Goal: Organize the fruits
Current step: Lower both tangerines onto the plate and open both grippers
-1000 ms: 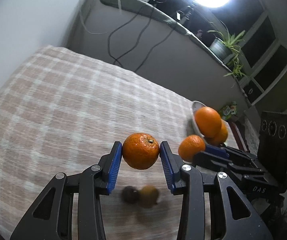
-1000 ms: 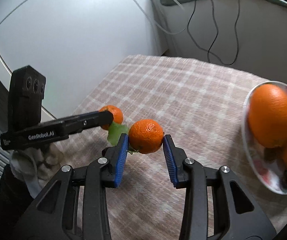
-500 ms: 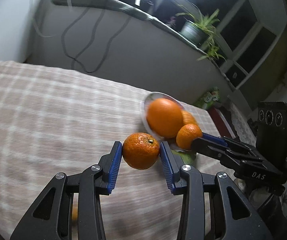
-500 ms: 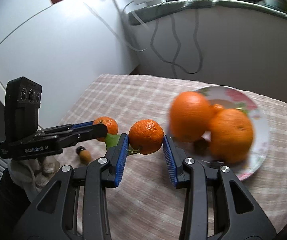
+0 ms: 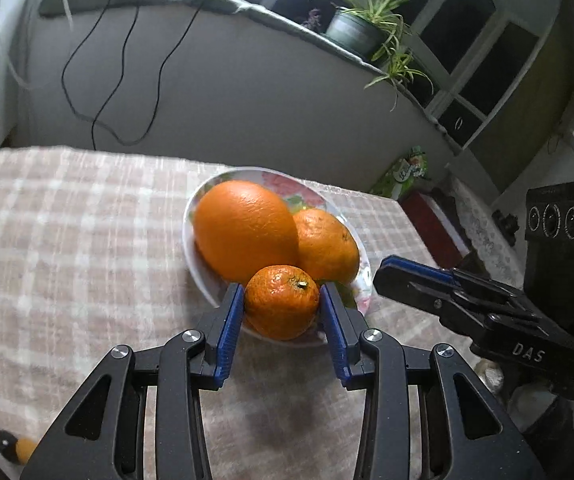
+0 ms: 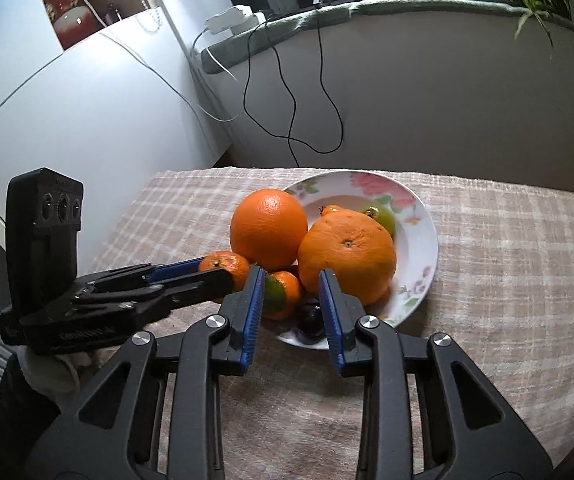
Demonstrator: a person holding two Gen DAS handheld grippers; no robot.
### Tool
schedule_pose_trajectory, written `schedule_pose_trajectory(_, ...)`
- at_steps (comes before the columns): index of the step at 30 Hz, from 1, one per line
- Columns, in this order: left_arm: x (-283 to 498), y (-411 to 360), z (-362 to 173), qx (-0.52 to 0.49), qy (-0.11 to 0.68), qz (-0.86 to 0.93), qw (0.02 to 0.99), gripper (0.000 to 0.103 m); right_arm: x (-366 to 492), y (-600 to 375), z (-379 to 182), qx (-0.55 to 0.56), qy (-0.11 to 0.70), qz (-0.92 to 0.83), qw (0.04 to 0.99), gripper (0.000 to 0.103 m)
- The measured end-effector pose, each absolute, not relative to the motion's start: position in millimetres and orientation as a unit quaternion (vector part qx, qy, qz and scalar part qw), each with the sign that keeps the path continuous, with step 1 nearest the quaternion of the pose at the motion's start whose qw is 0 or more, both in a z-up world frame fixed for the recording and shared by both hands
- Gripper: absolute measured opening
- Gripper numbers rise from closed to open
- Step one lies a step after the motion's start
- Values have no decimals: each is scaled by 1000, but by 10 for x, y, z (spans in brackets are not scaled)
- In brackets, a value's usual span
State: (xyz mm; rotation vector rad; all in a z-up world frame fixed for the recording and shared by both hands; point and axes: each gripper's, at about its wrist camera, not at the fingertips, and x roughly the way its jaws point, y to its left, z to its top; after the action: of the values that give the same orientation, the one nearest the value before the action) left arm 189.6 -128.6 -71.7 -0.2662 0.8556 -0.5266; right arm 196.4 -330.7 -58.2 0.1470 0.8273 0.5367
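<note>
Both hands are now arriving over the plate (image 6: 423, 216), having swung across the tabletop (image 5: 67, 240); the left gripper (image 5: 282, 312) is still clenching its mandarin (image 5: 281, 302) above the rim; the right gripper (image 6: 291, 300), jaws closing, is standing empty, its leafy mandarin (image 6: 283, 294) now lying in the plate, delivered.

Both tools same build: matte black plastic frames w/ triangular cut-outs, silver round screws at the pivots, blue ribbed pads on inner faces of the fingers. Left tool (image 5: 282, 312): seen from the right wrist cam, black box on its back w/ three round lenses in a row. Right tool (image 6: 291, 304): from the left wrist cam, same three-lens box, small green light at its edge, white "DAS" lettering on the body. White glove (image 6: 53, 364) under left tool.
</note>
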Motion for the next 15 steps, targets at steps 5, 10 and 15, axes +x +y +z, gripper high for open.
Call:
schedule_pose_trajectory(5,1909,-1328,-669,-102,402,-252,874,40,1941,-3335,-588,72,394,256,880,30)
schedule_pose_trajectory(10,1919,-1324,-684,-91,396,-245,880,38,1895,-3345,-563,71,392,258,881,30)
schedule_pose_trajectory(15,1918,-1258,-759,-95,406,-238,877,40,1896,-3345,-565,70,391,257,881,30)
